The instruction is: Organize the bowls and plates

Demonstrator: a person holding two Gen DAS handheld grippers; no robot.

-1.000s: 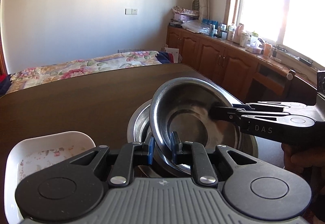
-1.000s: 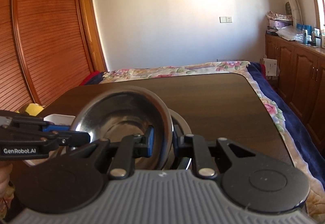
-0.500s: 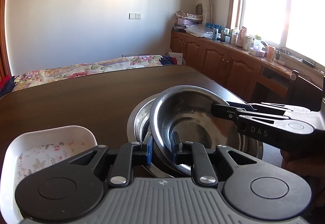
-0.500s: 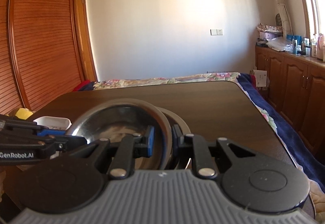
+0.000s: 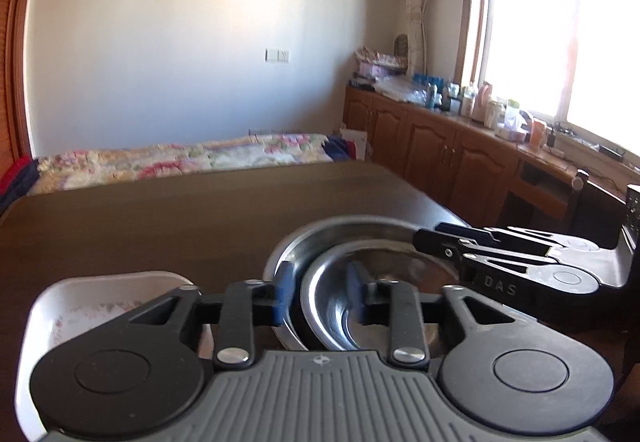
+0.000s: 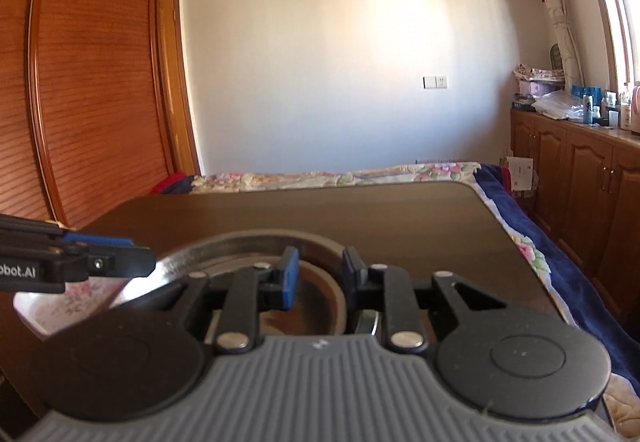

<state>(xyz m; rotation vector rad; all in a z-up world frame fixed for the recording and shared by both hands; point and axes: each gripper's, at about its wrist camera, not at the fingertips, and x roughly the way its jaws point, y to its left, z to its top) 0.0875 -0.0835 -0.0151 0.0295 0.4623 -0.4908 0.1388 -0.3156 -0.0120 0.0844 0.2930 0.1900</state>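
A small steel bowl (image 5: 400, 266) lies nested inside a larger steel bowl (image 5: 320, 238) on the dark wooden table (image 5: 160, 222). My left gripper (image 5: 320, 292) is open, and its blue pads stand on either side of the near rims of both bowls. My right gripper (image 5: 424, 242) reaches in from the right over the far rim. In the right wrist view the right gripper (image 6: 320, 274) is open astride the inner bowl (image 6: 312, 306), inside the larger bowl (image 6: 224, 246). The left gripper (image 6: 132, 262) comes in from the left.
A white rectangular dish (image 5: 80, 302) with a floral print sits just left of the bowls, also seen as the white dish (image 6: 60, 306). Beyond the table lies a bed (image 5: 180, 161). Wooden cabinets (image 5: 440, 157) carrying several bottles line the right wall.
The small bowl came down from a raised, tilted hold and now rests flat in the larger bowl. Both grippers' jaws have spread apart and let go of its rim.
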